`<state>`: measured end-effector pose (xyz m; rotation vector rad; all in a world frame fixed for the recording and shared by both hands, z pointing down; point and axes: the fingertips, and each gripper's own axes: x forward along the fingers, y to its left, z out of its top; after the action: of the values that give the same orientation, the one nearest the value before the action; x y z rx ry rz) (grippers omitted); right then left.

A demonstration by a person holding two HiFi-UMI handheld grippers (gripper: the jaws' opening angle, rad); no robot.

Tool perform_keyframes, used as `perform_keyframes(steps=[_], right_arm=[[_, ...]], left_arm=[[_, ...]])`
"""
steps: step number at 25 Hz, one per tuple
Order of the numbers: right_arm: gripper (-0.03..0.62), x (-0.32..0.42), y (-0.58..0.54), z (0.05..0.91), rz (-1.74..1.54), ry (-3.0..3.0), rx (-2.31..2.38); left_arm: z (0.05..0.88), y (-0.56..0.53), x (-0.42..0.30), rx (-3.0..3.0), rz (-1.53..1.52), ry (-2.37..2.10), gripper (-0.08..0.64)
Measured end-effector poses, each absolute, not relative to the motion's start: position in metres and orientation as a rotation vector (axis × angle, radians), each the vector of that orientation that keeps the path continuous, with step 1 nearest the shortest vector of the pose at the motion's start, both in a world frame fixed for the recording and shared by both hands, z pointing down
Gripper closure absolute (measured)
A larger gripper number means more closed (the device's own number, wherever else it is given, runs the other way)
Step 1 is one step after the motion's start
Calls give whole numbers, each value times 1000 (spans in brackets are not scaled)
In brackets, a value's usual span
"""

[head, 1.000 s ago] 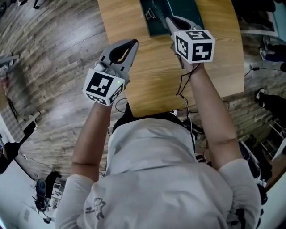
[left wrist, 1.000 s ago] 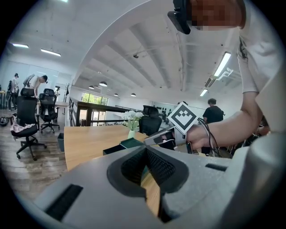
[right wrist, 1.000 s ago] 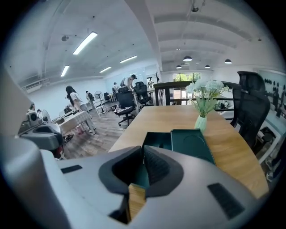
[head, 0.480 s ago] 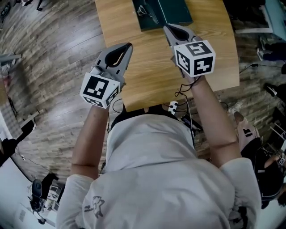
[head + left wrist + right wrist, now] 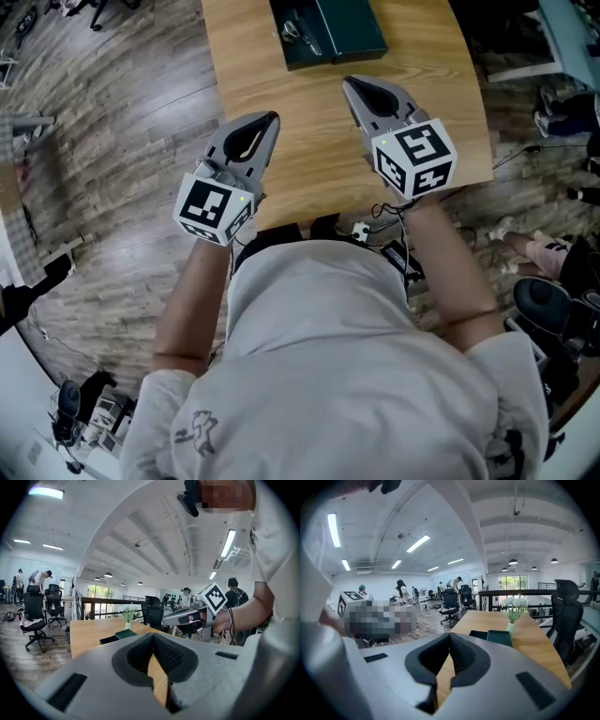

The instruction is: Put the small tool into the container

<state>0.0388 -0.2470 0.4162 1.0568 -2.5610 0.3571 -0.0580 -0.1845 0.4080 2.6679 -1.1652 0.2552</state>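
Observation:
A dark green container (image 5: 352, 28) lies open at the far end of the wooden table (image 5: 309, 141). A small metal tool (image 5: 298, 28) rests in its left half. My left gripper (image 5: 273, 117) hovers over the table's near left edge, shut and empty. My right gripper (image 5: 349, 82) is a little farther forward, short of the container, also shut with nothing in it. In the left gripper view the container (image 5: 119, 634) sits far down the table beyond the shut jaws. The right gripper view shows the container (image 5: 499, 637) ahead and to the right of its jaws.
A small vase of white flowers (image 5: 513, 616) stands behind the container. Office chairs (image 5: 35, 616) and several people are in the room beyond. A black chair (image 5: 562, 616) stands at the table's right side. Wood plank floor (image 5: 112, 141) lies left of the table.
My right gripper has drawn back from the container toward my body. The container now appears farther up the head view. The left gripper has barely moved.

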Motion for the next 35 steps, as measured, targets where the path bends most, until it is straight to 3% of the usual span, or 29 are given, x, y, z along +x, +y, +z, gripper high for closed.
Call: perform_keyframes(steps=[24, 35], right_arm=[[586, 95, -121, 312, 103, -2808, 908], [586, 81, -84, 314, 89, -2818, 879]], left_arm=[[333, -91, -18, 2707, 162, -1297, 555], [320, -53, -35, 2722, 176, -1315, 555]])
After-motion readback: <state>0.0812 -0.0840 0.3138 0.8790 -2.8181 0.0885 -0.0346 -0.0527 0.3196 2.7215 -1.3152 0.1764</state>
